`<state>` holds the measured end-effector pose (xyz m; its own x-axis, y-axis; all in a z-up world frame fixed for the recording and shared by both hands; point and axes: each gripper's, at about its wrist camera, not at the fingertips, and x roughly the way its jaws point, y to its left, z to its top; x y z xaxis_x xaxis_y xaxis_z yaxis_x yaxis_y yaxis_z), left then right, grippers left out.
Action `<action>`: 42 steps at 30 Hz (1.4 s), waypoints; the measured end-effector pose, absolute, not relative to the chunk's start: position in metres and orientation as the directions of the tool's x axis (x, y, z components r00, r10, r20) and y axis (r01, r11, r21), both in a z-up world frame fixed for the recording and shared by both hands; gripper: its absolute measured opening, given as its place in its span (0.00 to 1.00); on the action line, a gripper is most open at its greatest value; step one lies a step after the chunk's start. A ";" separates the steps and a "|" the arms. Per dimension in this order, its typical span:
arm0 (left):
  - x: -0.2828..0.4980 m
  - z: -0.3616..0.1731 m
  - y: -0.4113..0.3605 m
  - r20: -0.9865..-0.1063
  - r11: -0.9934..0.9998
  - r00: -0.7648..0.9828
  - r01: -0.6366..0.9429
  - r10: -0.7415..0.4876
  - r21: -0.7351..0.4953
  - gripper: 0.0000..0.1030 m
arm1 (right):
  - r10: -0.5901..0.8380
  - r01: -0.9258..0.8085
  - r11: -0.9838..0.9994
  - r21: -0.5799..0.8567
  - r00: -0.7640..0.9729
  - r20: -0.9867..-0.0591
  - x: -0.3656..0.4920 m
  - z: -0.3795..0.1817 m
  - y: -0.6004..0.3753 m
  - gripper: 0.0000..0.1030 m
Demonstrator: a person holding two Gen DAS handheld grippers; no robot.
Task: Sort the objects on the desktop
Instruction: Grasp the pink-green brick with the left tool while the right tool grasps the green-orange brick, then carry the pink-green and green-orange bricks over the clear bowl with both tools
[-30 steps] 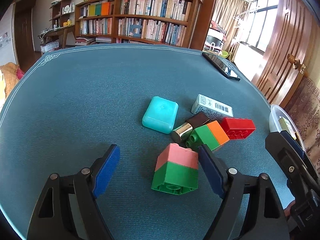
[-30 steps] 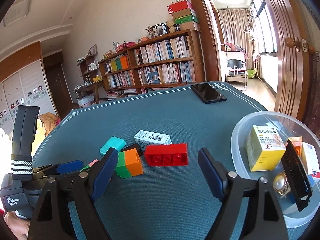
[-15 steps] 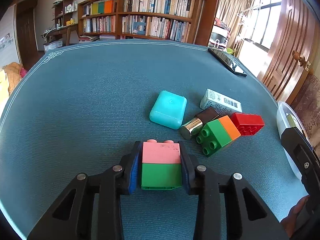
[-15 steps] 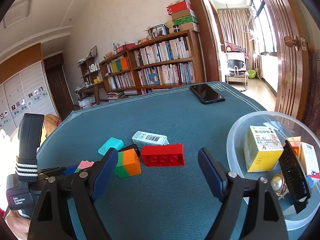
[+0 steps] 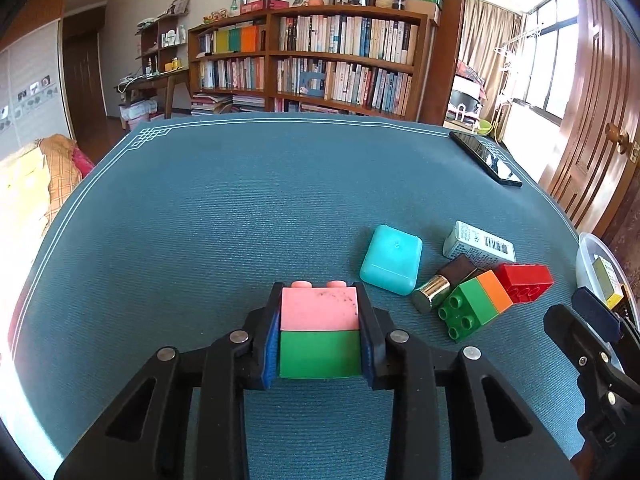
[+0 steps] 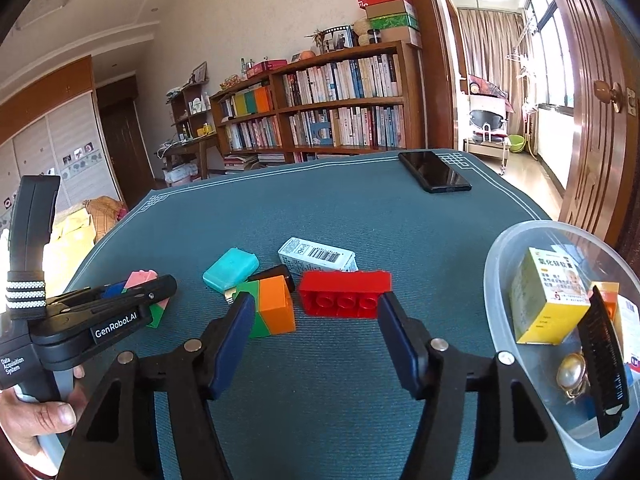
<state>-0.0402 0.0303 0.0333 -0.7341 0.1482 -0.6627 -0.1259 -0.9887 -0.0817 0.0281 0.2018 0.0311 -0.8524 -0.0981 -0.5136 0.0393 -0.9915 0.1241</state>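
Observation:
My left gripper (image 5: pixel 319 332) is shut on a pink-and-green brick (image 5: pixel 319 332), held just above the blue table mat. In the right wrist view the left gripper (image 6: pixel 132 296) shows at the left with the pink-and-green brick (image 6: pixel 140 279) between its fingers. My right gripper (image 6: pixel 316 320) is open and empty, with a red brick (image 6: pixel 344 294) just beyond its fingertips. A green-and-orange brick (image 6: pixel 270 310) lies by its left finger. A teal case (image 5: pixel 391 259), a gold-and-dark lipstick (image 5: pixel 444 283) and a white barcode box (image 5: pixel 478 242) lie close together.
A clear plastic bowl (image 6: pixel 504 252) at the right holds a yellow medicine box (image 6: pixel 548 296), a black comb (image 6: pixel 604 360), a pearl ornament (image 6: pixel 572 372) and other small boxes. A black phone (image 6: pixel 434 171) lies at the far right of the table. Bookshelves stand behind.
My left gripper closed on the pink-and-green brick and lifted it, tilting the view upward. My right gripper stayed open and moved slightly nearer the red brick.

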 end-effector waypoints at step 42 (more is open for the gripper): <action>-0.047 0.032 0.009 -0.669 -0.985 -0.724 -0.093 0.165 -0.142 0.33 | -0.211 0.104 -0.973 0.204 -0.755 -0.621 -0.006 0.022 0.173 0.47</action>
<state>-0.0469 0.0090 0.0319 -0.7243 0.1650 -0.6695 -0.0934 -0.9855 -0.1417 -0.0055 0.1732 0.0223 -0.7547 -0.2114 -0.6210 0.1044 -0.9733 0.2044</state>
